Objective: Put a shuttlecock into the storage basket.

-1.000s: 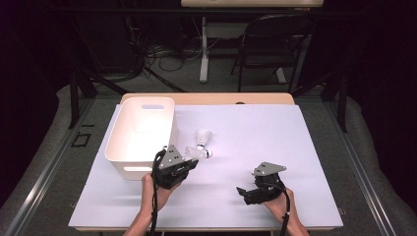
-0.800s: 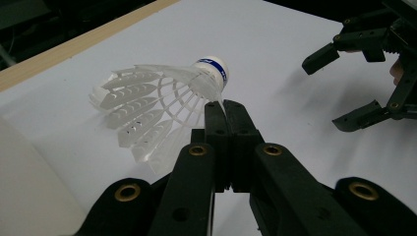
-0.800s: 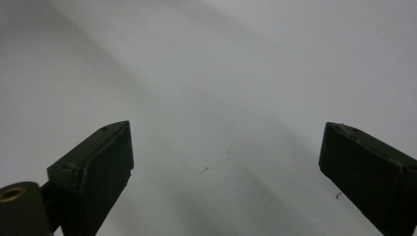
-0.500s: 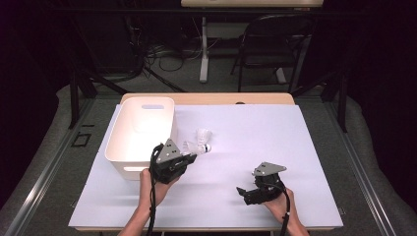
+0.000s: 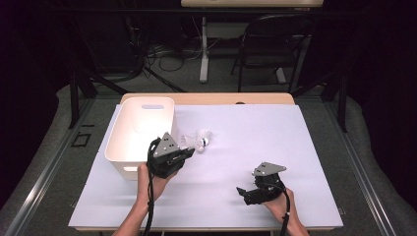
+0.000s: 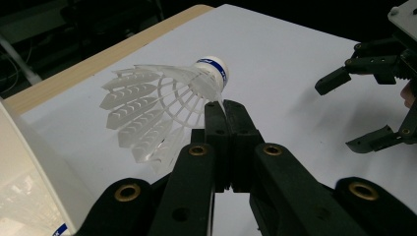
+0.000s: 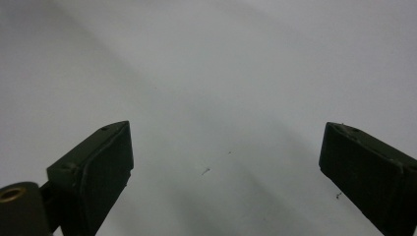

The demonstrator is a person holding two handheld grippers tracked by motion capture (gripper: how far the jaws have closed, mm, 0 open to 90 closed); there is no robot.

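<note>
We hold the left gripper with its two black jaws pressed together on the edge of a white plastic shuttlecock, pinching the skirt just below the cork. The shuttlecock sticks out from the jaw tips, its blue-banded white cork pointing away and to the right of the jaws, its feathered skirt fanning out to their left. In the high view the same gripper sits just beside the near right corner of the white plastic bin, with the shuttlecock just beyond its tips over the white table sheet.

Our right gripper rests low, well apart from the left one, on the near right part of the sheet. Its jaws stand wide apart, with bare white sheet between them. From the left gripper view we see it off to the right, spread open.
</note>
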